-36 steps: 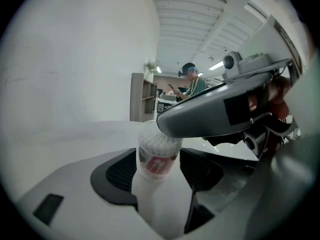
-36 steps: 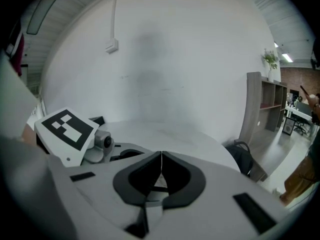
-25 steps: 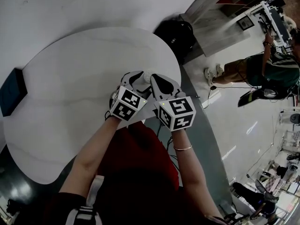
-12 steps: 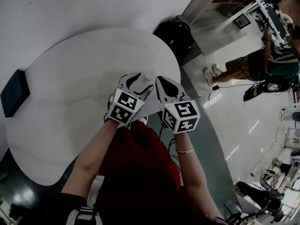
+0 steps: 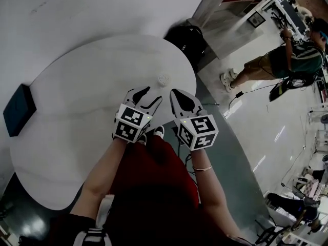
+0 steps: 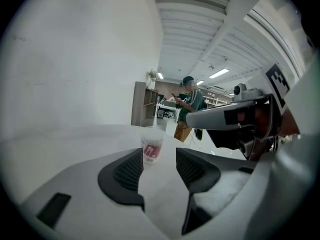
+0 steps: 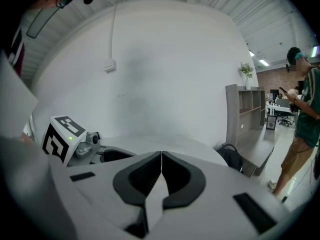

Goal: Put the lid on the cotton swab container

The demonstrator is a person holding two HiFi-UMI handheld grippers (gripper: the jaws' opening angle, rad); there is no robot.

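The cotton swab container [image 5: 163, 79] stands upright and alone on the round white table [image 5: 77, 86]. In the left gripper view it is a small clear tub with a pink label [image 6: 151, 146], seen beyond the fingertips. Whether a lid sits on it I cannot tell. My left gripper [image 5: 154, 93] is a short way nearer me than the tub; its jaws [image 6: 159, 154] are closing with nothing between them. My right gripper [image 5: 173, 91] hangs beside it to the right, its tips [image 7: 161, 156] pressed together with nothing in them.
A dark flat case [image 5: 19, 109] lies at the table's left edge. A black bag [image 5: 187, 37] sits on the floor past the table's far right rim. A person [image 5: 287, 60] stands on the glossy floor at the right.
Both grippers have drawn back toward me, away from the container, which stays standing on the table. The left jaws have left the tub.
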